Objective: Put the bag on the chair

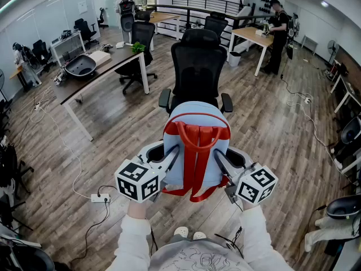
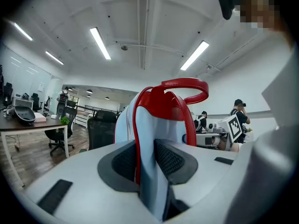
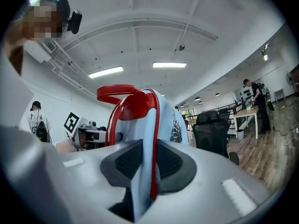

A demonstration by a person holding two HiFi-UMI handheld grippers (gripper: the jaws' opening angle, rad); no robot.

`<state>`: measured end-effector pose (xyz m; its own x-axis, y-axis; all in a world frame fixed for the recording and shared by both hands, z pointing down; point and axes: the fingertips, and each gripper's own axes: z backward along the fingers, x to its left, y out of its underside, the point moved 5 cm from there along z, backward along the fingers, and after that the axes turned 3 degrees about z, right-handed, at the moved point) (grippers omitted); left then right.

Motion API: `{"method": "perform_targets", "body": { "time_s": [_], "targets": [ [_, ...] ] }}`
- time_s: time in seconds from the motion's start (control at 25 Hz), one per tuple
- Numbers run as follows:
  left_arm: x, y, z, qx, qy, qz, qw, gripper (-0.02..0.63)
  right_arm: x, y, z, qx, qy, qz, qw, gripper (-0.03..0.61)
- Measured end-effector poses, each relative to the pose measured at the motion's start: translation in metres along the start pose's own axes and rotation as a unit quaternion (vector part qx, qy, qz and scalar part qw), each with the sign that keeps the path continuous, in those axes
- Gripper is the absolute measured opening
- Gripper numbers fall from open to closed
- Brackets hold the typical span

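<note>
A light blue backpack [image 1: 194, 145] with red straps and a red top handle hangs in the air between my two grippers, just in front of a black mesh office chair [image 1: 197, 66]. My left gripper [image 1: 175, 156] is shut on the bag's left side, with blue fabric and a red strap pinched between its pads [image 2: 148, 164]. On the opposite edge, my right gripper [image 1: 219, 160] is shut on the bag [image 3: 140, 120], blue fabric and red trim clamped in its pads [image 3: 145, 164]. The chair seat is hidden behind the bag.
A long desk [image 1: 96, 72] with another black chair [image 1: 141, 41] stands at the left. More desks [image 1: 251, 35] and two people [image 1: 277, 33] are at the back. A power strip [image 1: 100, 197] and cables lie on the wooden floor at my left.
</note>
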<state>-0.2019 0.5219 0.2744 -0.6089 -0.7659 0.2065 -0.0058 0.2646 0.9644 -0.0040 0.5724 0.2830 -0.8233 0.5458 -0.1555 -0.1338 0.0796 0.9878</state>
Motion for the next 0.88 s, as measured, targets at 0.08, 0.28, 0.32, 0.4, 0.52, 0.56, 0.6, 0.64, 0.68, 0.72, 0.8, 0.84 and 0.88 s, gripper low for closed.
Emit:
{"method": "perform_targets", "body": {
  "time_s": [0.08,0.28,0.32,0.4,0.52,0.56,0.6,0.64,0.68,0.72,0.8,0.84,0.88],
  "targets": [
    [0.004,-0.003,0.0,-0.001,0.001,0.0,1.0,0.109,0.001,-0.002,-0.005,0.0,0.0,-0.001,1.0,0.087],
    [0.014,-0.004,0.003,-0.001,0.002,0.0,1.0,0.109,0.004,-0.001,-0.014,0.001,0.002,-0.002,1.0,0.087],
    [0.017,-0.004,0.003,-0.001,0.003,0.001,1.0,0.109,0.004,0.0,-0.016,0.001,0.002,-0.002,1.0,0.087],
    [0.023,-0.004,0.001,0.0,0.005,0.002,1.0,0.109,0.004,0.001,-0.022,0.002,0.003,-0.002,1.0,0.087],
    [0.029,-0.005,-0.001,0.004,0.006,0.002,1.0,0.109,0.003,0.002,-0.029,0.004,0.008,-0.004,1.0,0.087],
    [0.03,-0.004,-0.002,0.006,0.007,0.001,1.0,0.109,0.002,0.004,-0.029,0.004,0.01,-0.006,1.0,0.087],
    [0.031,-0.002,-0.003,0.007,0.008,0.001,0.9999,0.109,0.002,0.006,-0.029,0.004,0.012,-0.008,1.0,0.087],
    [0.032,0.0,-0.003,0.009,0.009,0.0,0.9999,0.109,0.002,0.009,-0.029,0.005,0.014,-0.01,1.0,0.087],
    [0.034,0.001,-0.003,0.01,0.01,0.001,0.9999,0.109,0.002,0.011,-0.03,0.005,0.015,-0.011,1.0,0.087],
    [0.038,0.002,-0.002,0.011,0.011,0.002,0.9999,0.109,0.004,0.013,-0.033,0.006,0.017,-0.012,1.0,0.087],
    [0.047,0.003,0.0,0.011,0.011,0.004,0.9999,0.109,0.006,0.015,-0.042,0.007,0.019,-0.011,1.0,0.087],
    [0.051,0.004,-0.001,0.011,0.011,0.005,0.9999,0.109,0.005,0.016,-0.045,0.008,0.02,-0.01,1.0,0.087],
    [0.053,0.004,-0.003,0.011,0.011,0.006,0.9999,0.109,0.003,0.017,-0.048,0.009,0.021,-0.011,1.0,0.089]
  ]
}}
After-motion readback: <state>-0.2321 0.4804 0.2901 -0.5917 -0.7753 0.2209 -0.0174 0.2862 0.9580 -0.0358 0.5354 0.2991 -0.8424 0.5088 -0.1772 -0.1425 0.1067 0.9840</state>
